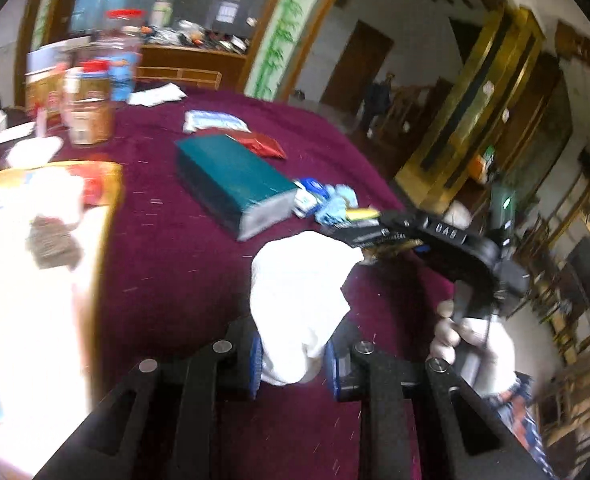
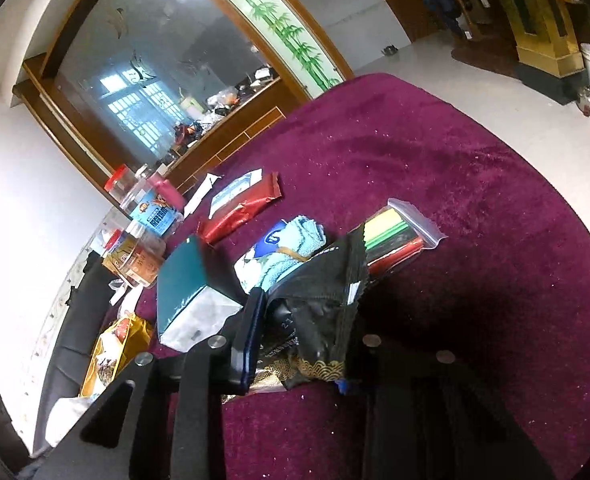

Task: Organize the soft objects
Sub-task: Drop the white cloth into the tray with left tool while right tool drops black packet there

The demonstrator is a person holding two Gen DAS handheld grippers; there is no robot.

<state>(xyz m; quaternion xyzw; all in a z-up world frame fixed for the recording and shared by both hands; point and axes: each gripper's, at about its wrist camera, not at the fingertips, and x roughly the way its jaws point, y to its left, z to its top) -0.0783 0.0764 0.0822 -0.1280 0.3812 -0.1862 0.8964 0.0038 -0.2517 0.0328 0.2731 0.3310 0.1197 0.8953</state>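
My left fingers [image 1: 295, 360] are clamped on a white cloth [image 1: 299, 300]; it's off the maroon bench [image 1: 183, 280], hanging over bare velvet. My right fingers [image 2: 299, 344] are pinched on a black foil packet [image 2: 319, 304], low over the bench. Free room: the wide bare stretch to the right, out to the curved bench edge [image 2: 515, 128]. Clutter sits left: teal box [image 1: 231, 184], jars [image 1: 91, 108], yellow tray [image 1: 107, 184]. Only the left view shows my gloved right hand [image 1: 471, 344]; only the right view shows the zip bag of coloured sticks [image 2: 399, 232] clearly.
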